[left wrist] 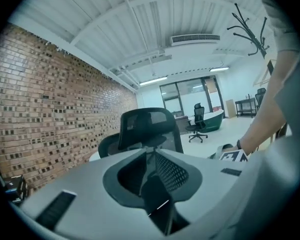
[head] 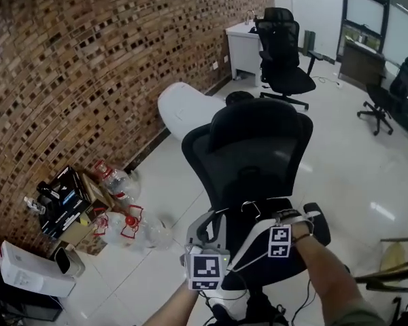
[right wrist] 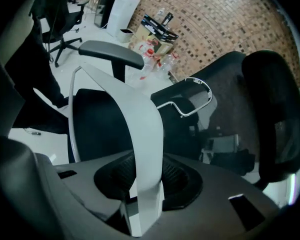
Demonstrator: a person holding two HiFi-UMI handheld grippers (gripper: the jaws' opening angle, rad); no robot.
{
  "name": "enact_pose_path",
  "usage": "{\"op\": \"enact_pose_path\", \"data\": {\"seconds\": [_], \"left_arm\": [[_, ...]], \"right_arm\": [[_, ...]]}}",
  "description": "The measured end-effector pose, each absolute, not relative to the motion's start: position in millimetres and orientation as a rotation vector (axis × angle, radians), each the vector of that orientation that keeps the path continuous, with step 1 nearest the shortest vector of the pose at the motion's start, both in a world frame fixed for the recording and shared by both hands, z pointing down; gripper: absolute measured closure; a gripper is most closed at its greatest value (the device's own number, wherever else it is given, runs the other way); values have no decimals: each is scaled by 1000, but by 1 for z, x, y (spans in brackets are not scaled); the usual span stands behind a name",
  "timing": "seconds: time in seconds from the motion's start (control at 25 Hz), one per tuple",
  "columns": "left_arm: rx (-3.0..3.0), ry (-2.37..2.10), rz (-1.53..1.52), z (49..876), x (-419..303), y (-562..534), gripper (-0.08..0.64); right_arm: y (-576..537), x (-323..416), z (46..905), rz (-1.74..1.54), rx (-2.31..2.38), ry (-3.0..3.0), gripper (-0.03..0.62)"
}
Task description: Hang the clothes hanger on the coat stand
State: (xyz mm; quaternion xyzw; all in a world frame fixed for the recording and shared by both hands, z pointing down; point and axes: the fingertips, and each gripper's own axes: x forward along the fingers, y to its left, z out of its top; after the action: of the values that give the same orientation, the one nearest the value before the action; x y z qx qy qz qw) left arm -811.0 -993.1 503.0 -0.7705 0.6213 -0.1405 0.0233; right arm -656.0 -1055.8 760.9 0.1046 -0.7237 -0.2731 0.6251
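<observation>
Clothes hanger (right wrist: 135,119) clamped in right tool (right wrist: 144,181), beside office chair (right wrist: 270,114).

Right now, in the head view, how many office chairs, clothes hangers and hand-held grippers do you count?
Office chairs: 3
Clothes hanger: 1
Hand-held grippers, left and right: 2
Total: 6

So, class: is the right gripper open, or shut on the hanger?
Shut on the hanger: its white band sits pinched between the right gripper's pads.

No legible text or markings
</observation>
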Motion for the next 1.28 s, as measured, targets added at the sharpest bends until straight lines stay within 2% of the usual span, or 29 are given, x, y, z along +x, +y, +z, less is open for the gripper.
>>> {"op": "enact_pose_path", "data": {"seconds": [0.28,0.6,0.92,1.08,1.28], "left_arm": [[-2346,2018,-198,440,-812,-840,485],[-2340,1923,-142,378,-781,-725,485],[-2304,2003,-131,359,-684,-694,502],[-2305,1967,-163,366,-621,-681,507],[-2372,1825,-137,356,-584,-651,508]], "right_arm": [[-915,-603,634,-383,737,-1758,474],[-791,-546,532,-390,1028,-1704,474],[-767,-446,463,-430,1213,-1774,474],[-757,-386,457,-433,1277,-1777,474],[-702,-348,448,-394,1375,-1705,474]]}}
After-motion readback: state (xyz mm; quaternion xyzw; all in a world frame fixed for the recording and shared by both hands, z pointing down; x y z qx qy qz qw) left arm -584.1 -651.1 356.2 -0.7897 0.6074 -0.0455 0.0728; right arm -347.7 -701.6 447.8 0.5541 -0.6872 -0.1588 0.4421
